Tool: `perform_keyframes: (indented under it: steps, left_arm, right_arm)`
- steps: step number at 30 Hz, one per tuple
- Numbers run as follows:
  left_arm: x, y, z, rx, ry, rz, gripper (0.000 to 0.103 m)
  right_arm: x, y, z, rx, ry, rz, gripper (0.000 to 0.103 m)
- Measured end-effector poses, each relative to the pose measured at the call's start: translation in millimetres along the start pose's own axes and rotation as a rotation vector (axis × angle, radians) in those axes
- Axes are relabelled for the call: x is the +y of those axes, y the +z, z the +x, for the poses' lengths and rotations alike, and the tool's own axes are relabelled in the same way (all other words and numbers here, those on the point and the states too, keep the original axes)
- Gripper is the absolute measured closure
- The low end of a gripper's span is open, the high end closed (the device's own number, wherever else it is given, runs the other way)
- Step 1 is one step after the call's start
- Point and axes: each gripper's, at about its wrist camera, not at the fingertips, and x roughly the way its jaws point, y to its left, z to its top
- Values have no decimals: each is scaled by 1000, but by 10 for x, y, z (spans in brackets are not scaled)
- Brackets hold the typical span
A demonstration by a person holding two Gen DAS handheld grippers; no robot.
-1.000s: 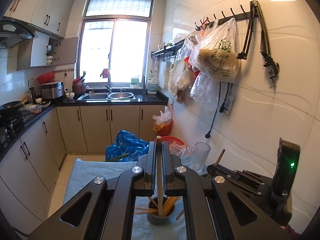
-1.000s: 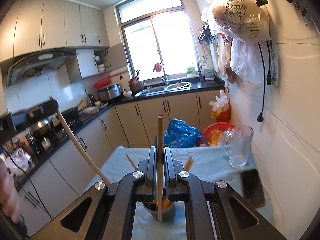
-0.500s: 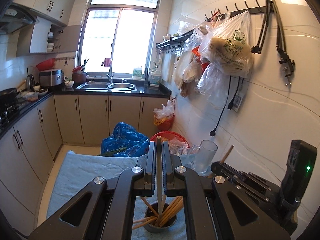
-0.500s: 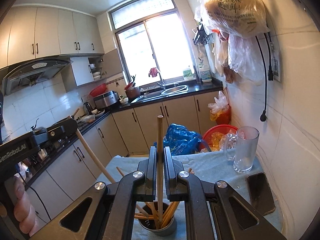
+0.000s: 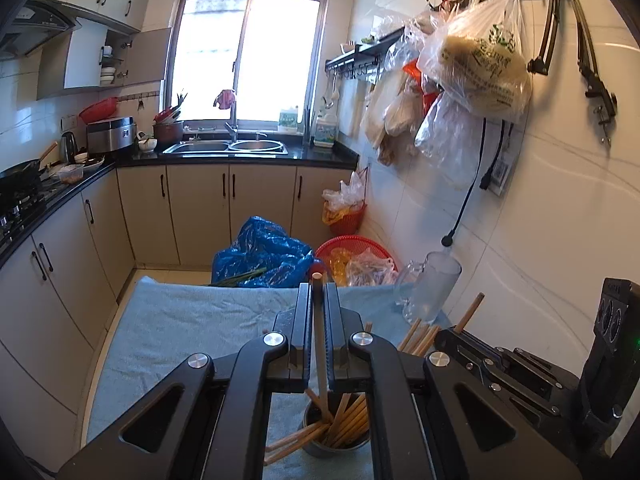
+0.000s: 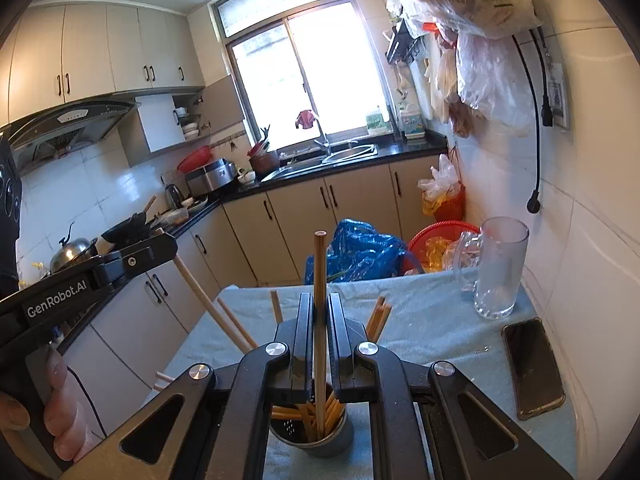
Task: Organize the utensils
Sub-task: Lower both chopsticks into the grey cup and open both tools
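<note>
Chopstick (image 6: 319, 304) clamped between right fingers (image 6: 305, 332) (tip in holder (image 6: 320, 438)).

Both grippers clamped, angled downward.
We see our left gripper (image 5: 318, 344) and right gripper (image 6: 320, 344) with jaws pinched nearly together; our left hand (image 6: 56, 408) wraps its handle.

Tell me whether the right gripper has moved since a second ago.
Yes. The right gripper, shut on a chopstick, has come down toward the metal holder: the window sits higher in its view now.
</note>
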Motion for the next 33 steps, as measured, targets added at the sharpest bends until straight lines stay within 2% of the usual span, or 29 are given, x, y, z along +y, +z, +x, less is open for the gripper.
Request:
perform_keyframes:
  steps: [13,33]
  left_arm:
    - [-33,-140,34,32,24,32,98]
    - [35,-352,242,102,50,27,98]
  right_arm:
    - [2,-193,92,45,1,-9,95]
    - [-112,-367,249,94,-18,-4,95]
